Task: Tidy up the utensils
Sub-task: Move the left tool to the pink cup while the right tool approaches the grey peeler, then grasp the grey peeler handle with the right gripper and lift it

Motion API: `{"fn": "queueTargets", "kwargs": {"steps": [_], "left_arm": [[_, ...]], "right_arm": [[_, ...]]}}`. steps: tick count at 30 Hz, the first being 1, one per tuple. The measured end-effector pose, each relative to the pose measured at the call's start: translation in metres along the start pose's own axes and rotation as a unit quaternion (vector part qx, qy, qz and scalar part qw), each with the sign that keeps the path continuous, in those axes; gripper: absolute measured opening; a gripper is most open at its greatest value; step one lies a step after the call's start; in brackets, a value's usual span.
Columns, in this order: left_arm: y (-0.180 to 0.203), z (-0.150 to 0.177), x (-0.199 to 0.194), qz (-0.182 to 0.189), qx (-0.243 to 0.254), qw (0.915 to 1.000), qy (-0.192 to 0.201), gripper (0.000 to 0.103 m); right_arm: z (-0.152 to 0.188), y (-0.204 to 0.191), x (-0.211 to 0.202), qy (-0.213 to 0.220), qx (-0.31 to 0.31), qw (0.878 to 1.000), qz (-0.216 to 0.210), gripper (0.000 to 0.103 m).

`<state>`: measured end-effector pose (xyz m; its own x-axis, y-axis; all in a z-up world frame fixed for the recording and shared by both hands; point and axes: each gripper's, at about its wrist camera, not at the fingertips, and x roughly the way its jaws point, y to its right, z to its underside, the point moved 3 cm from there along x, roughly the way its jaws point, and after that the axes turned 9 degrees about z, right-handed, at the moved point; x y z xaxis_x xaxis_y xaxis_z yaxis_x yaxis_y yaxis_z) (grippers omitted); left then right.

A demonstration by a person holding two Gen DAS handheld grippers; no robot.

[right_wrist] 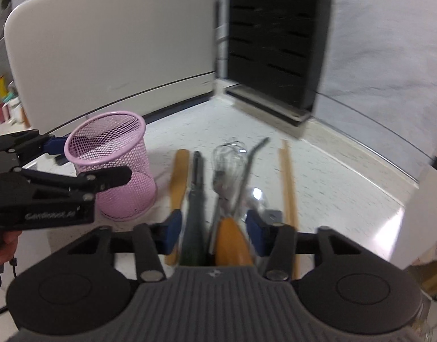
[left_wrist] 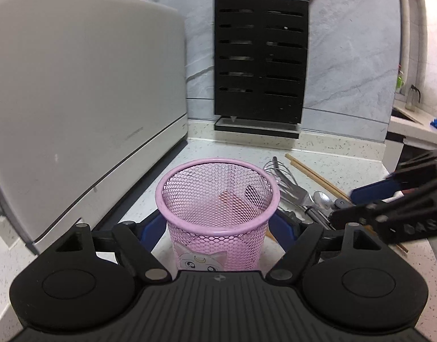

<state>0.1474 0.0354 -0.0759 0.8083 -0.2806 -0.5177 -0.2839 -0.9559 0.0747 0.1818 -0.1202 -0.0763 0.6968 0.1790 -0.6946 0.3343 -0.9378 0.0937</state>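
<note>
A pink mesh cup (left_wrist: 218,199) stands upright on the speckled counter, and my left gripper (left_wrist: 218,228) is shut on it, one blue pad on each side. From the right wrist view the cup (right_wrist: 118,171) and the left gripper (right_wrist: 93,162) sit at the left. Right of the cup lie a wooden spatula (right_wrist: 180,176), a dark-handled tool (right_wrist: 197,188), a whisk (right_wrist: 229,156), a spoon (right_wrist: 256,196) and chopsticks (right_wrist: 288,188). My right gripper (right_wrist: 214,230) is open low over this pile, with the dark handle and an orange-brown handle (right_wrist: 232,242) between its pads. This view is blurred.
A large pale grey appliance (left_wrist: 75,99) fills the left side, close behind the cup. A black slotted knife rack (left_wrist: 261,65) stands against the back wall. The counter (right_wrist: 332,185) runs on to the right, up to an edge by a sink area (left_wrist: 412,125).
</note>
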Motion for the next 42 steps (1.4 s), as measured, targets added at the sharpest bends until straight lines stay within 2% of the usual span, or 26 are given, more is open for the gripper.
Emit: {"fn": "queueTargets", "kwargs": {"steps": [1,5,7,11,13,21,31,42], "left_arm": [[-0.002,0.0,-0.001,-0.003,-0.001,1.0,-0.001,0.091],[-0.007,0.0,-0.003,-0.006,-0.005,1.0,-0.005,0.091],[-0.008,0.0,-0.002,-0.005,-0.004,1.0,-0.007,0.091],[-0.01,-0.002,-0.001,-0.005,-0.007,0.9999,-0.013,0.091],[-0.011,-0.003,0.0,-0.005,-0.006,0.9999,-0.014,0.091],[-0.014,-0.006,0.002,0.002,-0.005,0.9996,-0.029,0.091],[-0.015,-0.012,0.006,0.004,-0.007,0.9979,-0.064,0.091],[-0.015,-0.013,0.008,0.006,-0.006,0.9967,-0.08,0.091]], "right_arm": [[-0.006,-0.003,0.006,-0.009,-0.003,1.0,-0.001,0.032],[-0.027,-0.013,0.031,-0.058,-0.007,0.998,-0.021,0.03],[-0.038,-0.018,0.042,-0.079,-0.012,0.996,-0.032,0.024],[-0.057,-0.023,0.068,-0.125,-0.015,0.992,-0.025,0.024],[-0.062,-0.025,0.078,-0.144,-0.023,0.989,-0.021,0.017],[-0.064,-0.026,0.101,-0.195,-0.035,0.98,-0.007,0.016],[-0.064,-0.023,0.113,-0.211,-0.017,0.977,-0.014,0.015],[-0.066,-0.024,0.098,-0.189,-0.027,0.981,-0.019,0.013]]}}
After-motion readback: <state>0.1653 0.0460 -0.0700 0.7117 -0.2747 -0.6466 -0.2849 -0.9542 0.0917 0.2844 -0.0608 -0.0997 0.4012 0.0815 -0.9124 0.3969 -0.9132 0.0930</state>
